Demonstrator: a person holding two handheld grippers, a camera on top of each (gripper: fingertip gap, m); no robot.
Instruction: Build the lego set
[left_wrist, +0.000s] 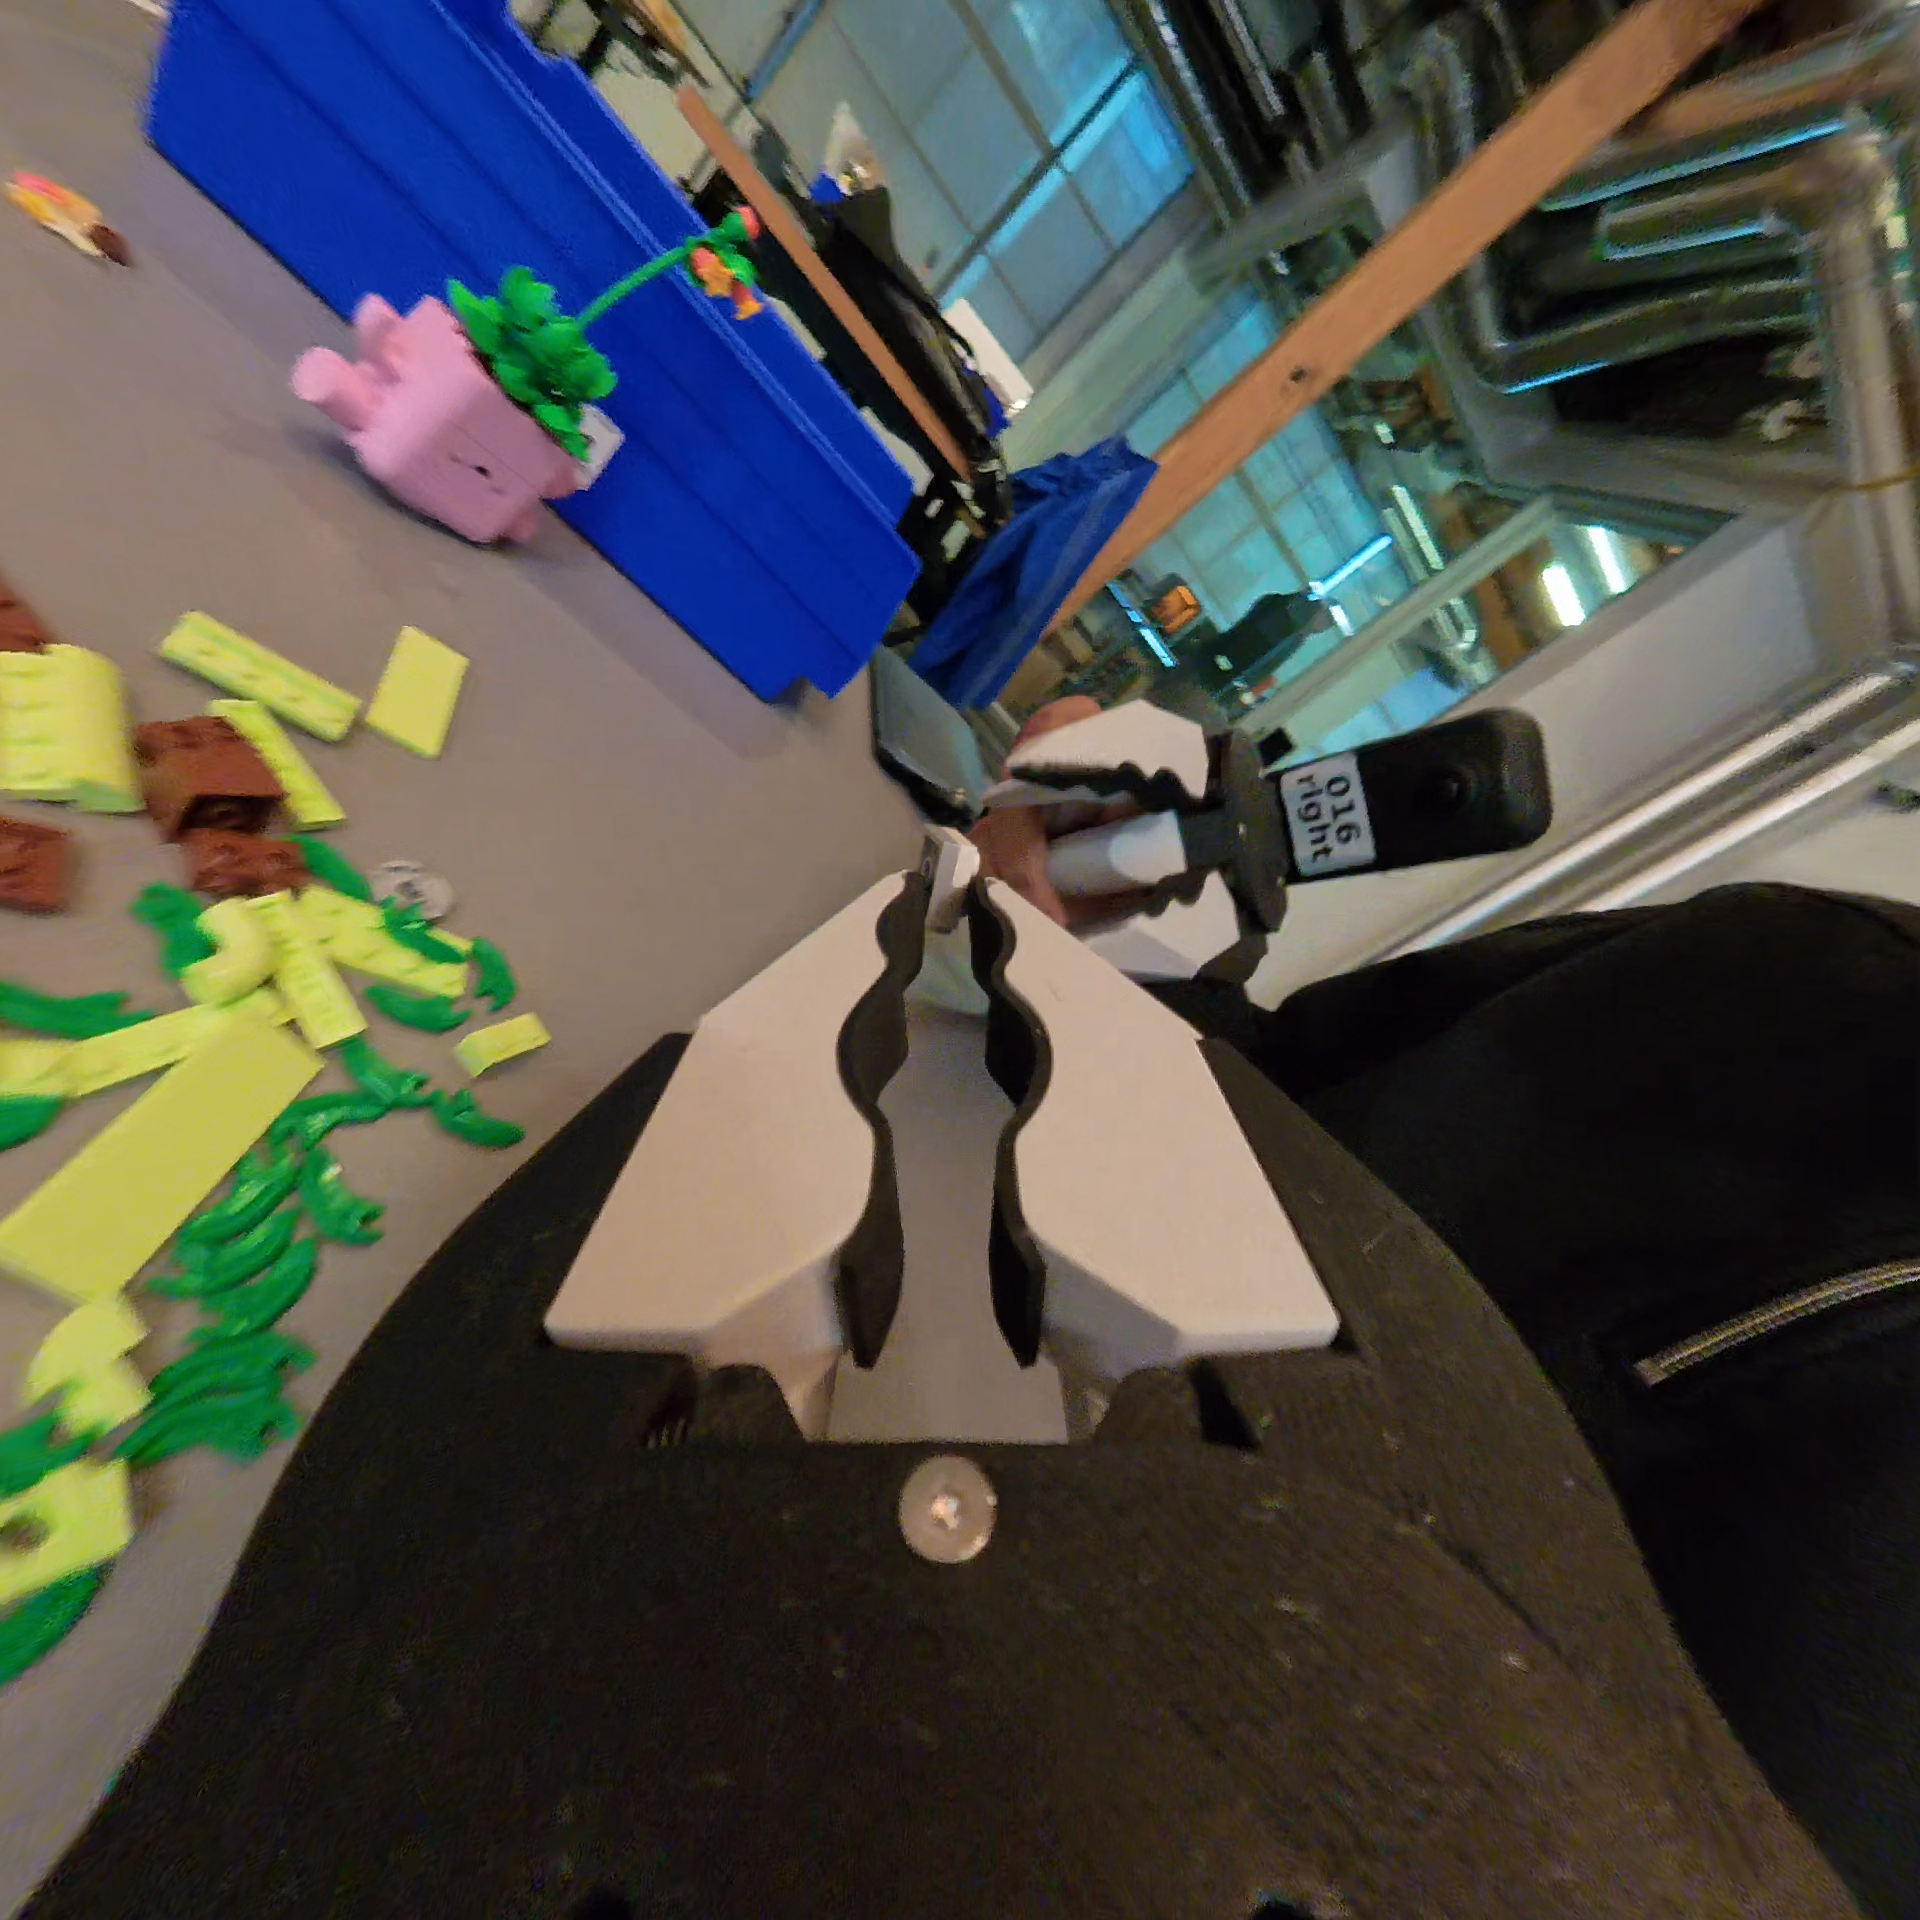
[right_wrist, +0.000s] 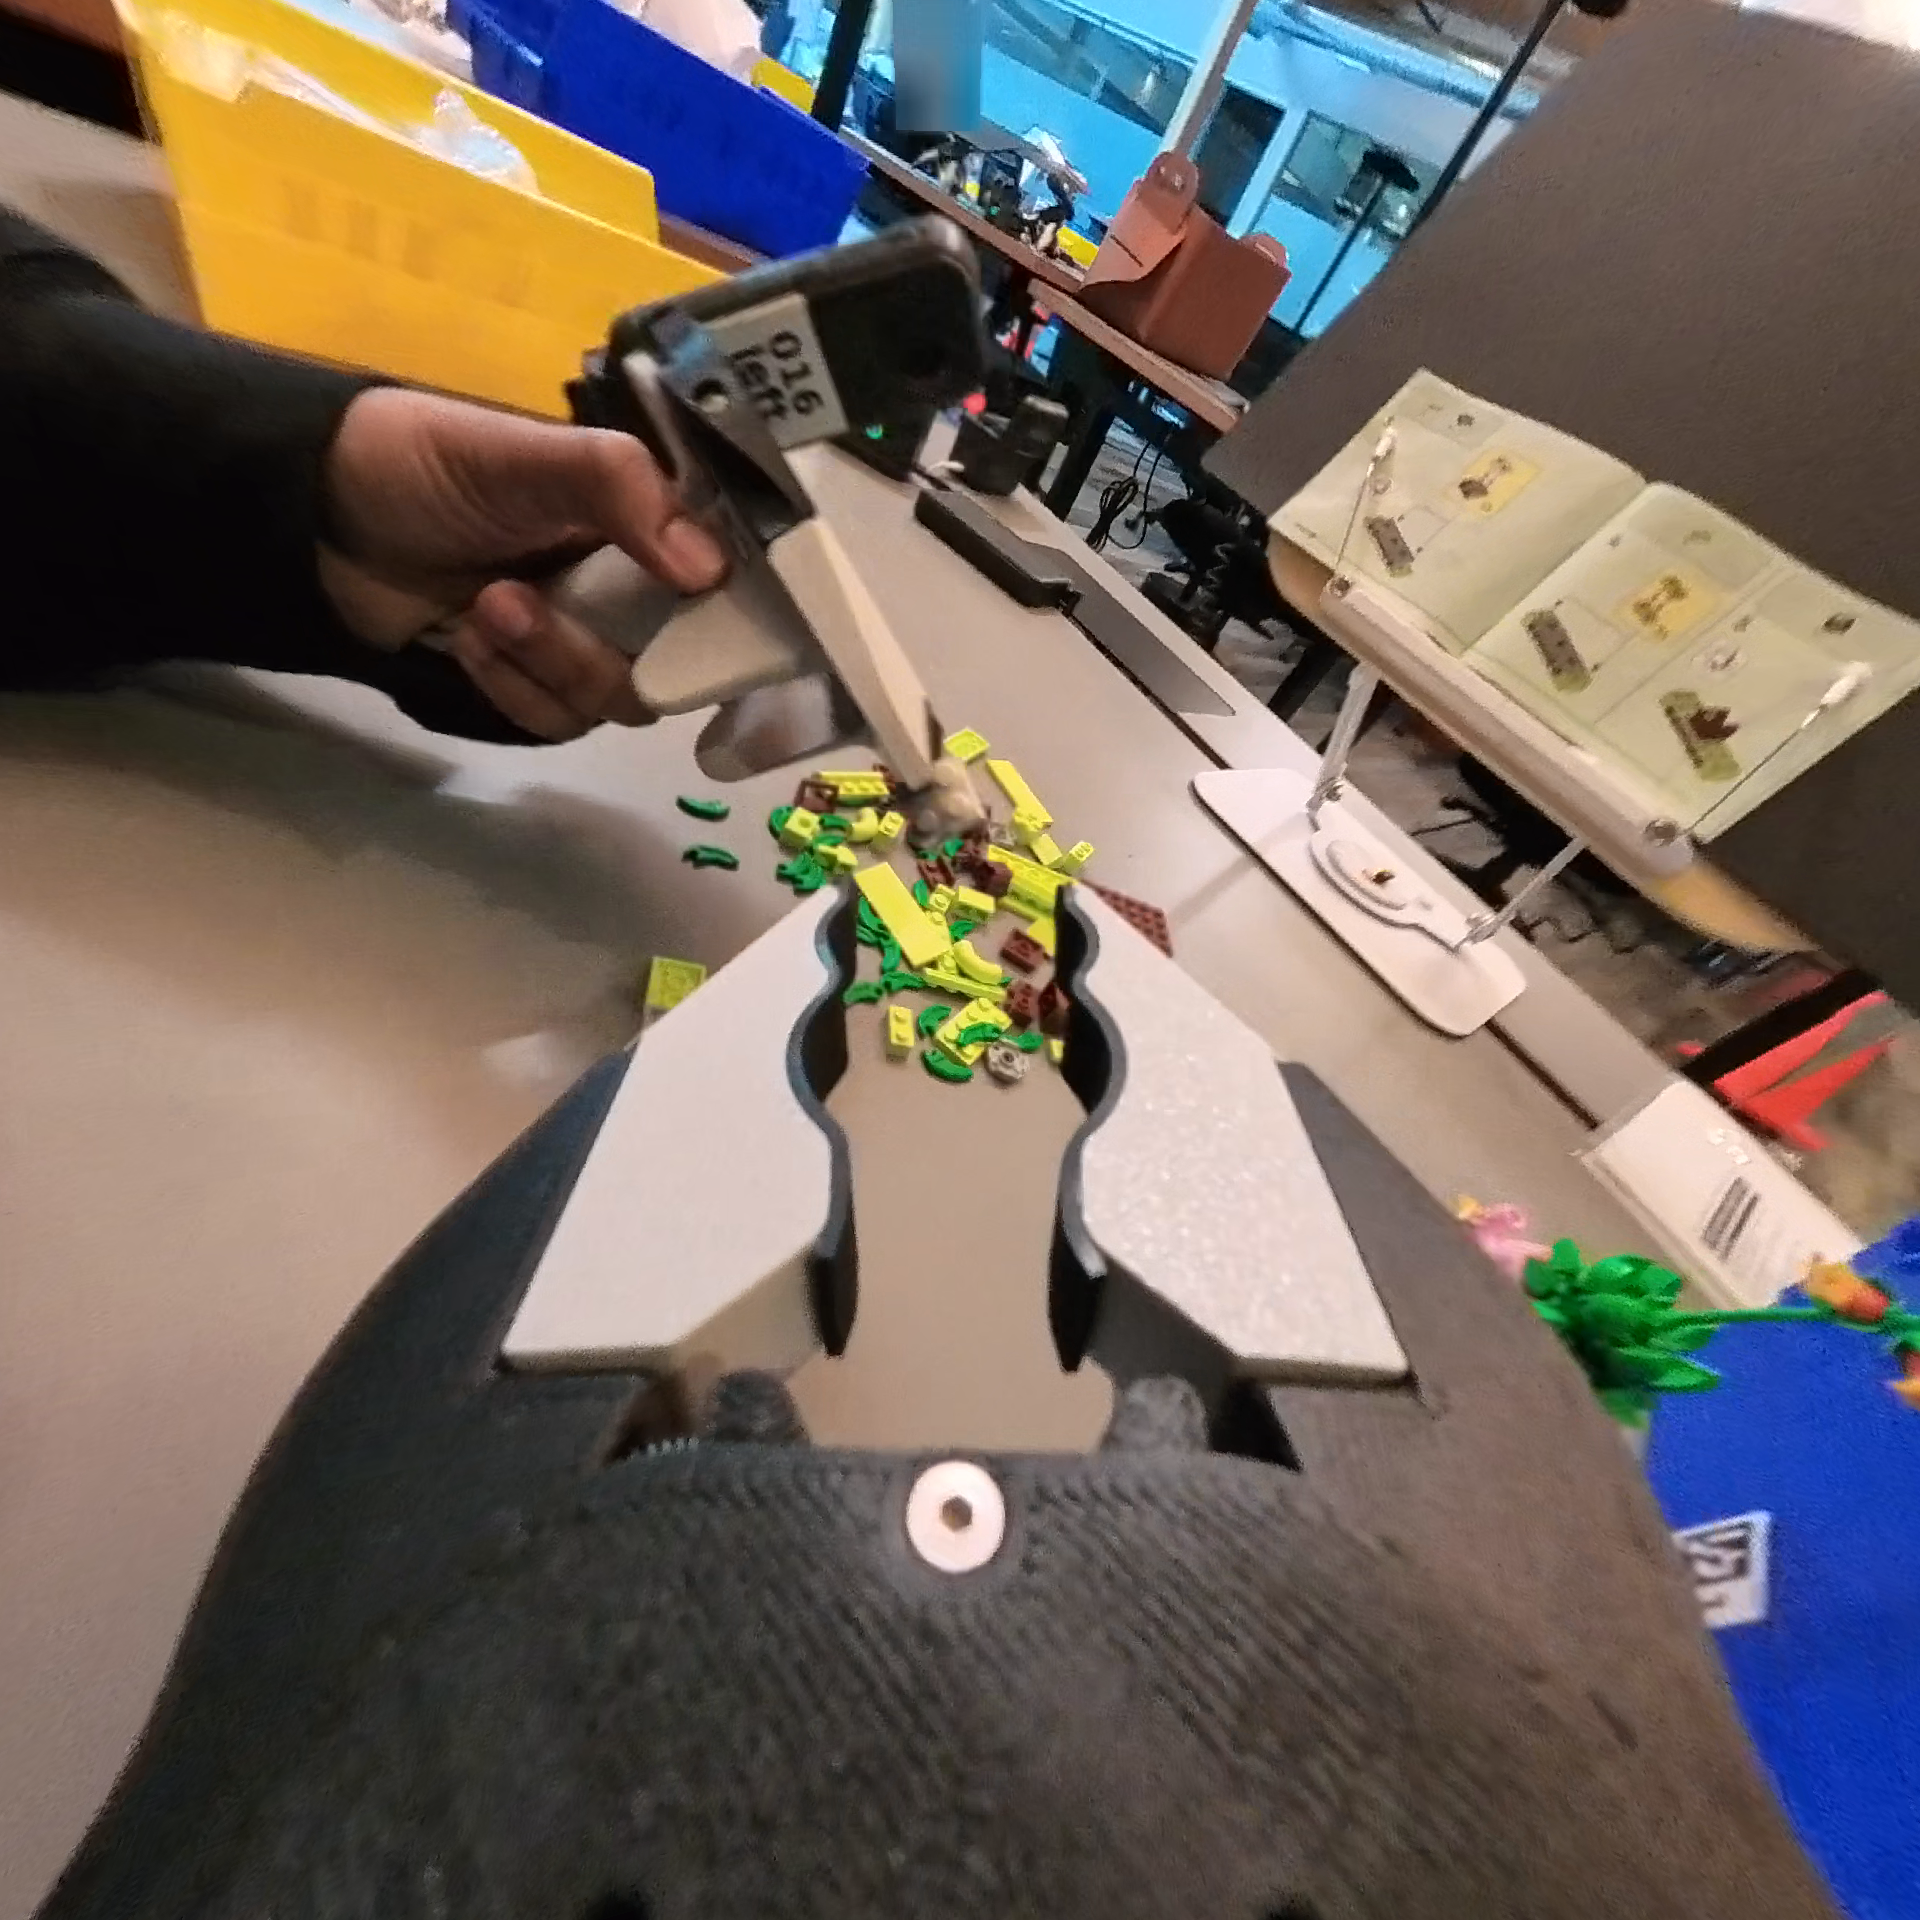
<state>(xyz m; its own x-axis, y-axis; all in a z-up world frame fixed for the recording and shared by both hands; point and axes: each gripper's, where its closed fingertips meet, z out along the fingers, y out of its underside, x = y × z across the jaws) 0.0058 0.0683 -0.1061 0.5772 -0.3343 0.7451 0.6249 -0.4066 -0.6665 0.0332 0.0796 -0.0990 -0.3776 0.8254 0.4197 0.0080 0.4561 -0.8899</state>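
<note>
Lego pieces lying scattered on bench: light, rigid, slick, easily flicked. Left hand-held gripper pinching small pale piece by edges. Right hand-held gripper hovering spread, empty.

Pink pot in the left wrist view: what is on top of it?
The pink pot holds a cluster of green leaves, with a thin green stem arching to small orange-red flowers. The leaves cover the pot's opening, so its inside is hidden.

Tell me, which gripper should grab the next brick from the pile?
Probably right. The right gripper is open and aimed at the brick pile, while the left gripper already pinches a small pale piece.
</note>
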